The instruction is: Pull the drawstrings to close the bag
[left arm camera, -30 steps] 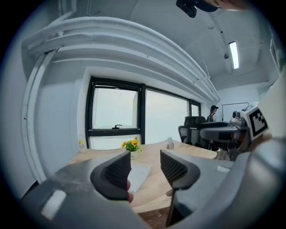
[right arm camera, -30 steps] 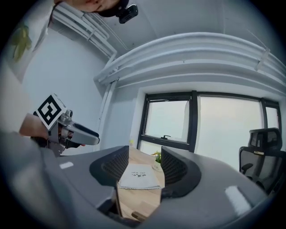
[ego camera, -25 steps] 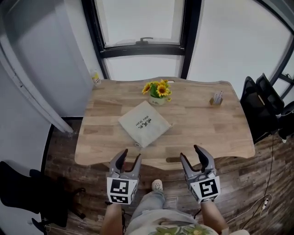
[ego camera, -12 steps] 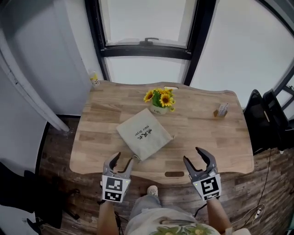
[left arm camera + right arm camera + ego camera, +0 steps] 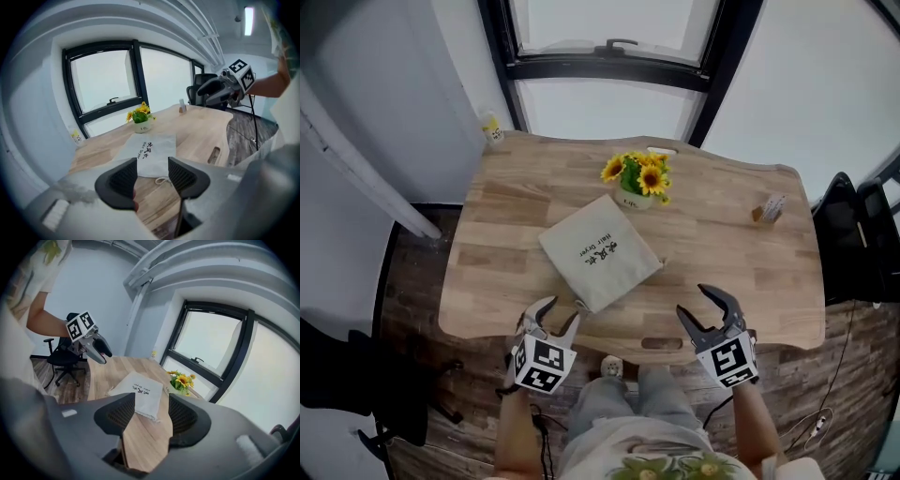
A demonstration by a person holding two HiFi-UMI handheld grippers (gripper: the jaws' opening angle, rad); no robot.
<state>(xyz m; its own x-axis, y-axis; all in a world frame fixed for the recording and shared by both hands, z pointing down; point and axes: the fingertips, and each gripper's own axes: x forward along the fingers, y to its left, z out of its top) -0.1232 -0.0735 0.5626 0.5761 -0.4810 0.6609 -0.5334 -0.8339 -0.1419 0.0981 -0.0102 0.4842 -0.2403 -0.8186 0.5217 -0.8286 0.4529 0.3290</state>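
Head view has the light wooden worktop (image 5: 502, 239) with a beige square fabric drawstring bag (image 5: 600, 251) lying flat near the middle, turned like a diamond, dark lettering facing up. Its pale drawstring loop (image 5: 579, 304) pokes out at the corner closest to the person, resting on the wood.

Left hand-held gripper (image 5: 562, 310) hovers at the near edge of the worktop, just short of that corner. The left gripper view shows its jaws spread fairly wide with nothing between them, only bare wood and the cord lying a bit further out. Right hand-held gripper (image 5: 691, 299) also sits over the near edge, well off to the side of the bag. Its jaws are wide apart too and empty, with the bag visible beyond them in the right gripper view.

Other stuff: a small white pot of yellow sunflowers (image 5: 639, 178) just behind the bag, a little yellow bottle (image 5: 491, 128) at the far left corner, and a small box-like thing (image 5: 769, 208) near the right edge, too small to make out.
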